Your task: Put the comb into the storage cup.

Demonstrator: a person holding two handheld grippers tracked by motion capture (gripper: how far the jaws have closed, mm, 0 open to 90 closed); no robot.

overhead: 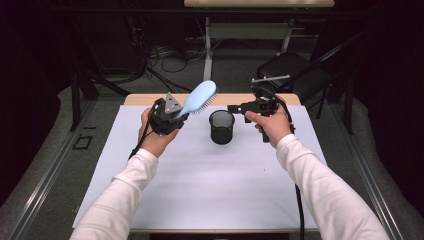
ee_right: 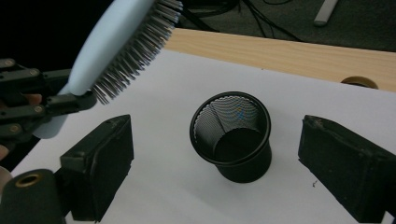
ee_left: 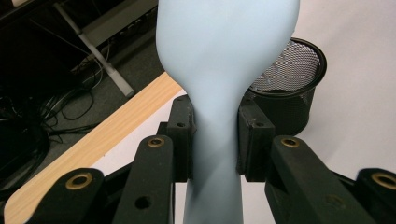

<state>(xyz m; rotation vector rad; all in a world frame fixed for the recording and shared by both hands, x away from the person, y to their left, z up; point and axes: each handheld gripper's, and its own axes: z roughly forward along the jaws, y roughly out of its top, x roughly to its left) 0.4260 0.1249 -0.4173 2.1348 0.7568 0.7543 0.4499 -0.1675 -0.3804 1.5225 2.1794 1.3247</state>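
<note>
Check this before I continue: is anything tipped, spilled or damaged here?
Nothing stands out. The mesh cup stands upright and empty on the white sheet; the left gripper holds the blue hairbrush by its handle.

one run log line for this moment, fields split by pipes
left gripper: shut on hairbrush handle, brush raised | right gripper: open, holding nothing | mesh cup: upright, empty, on white mat

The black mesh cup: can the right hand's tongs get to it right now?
Probably yes. The right tongs are open, nothing between them, facing the black mesh cup across bare white table cover. The blue hairbrush in the left tongs sits off to the side.
</note>
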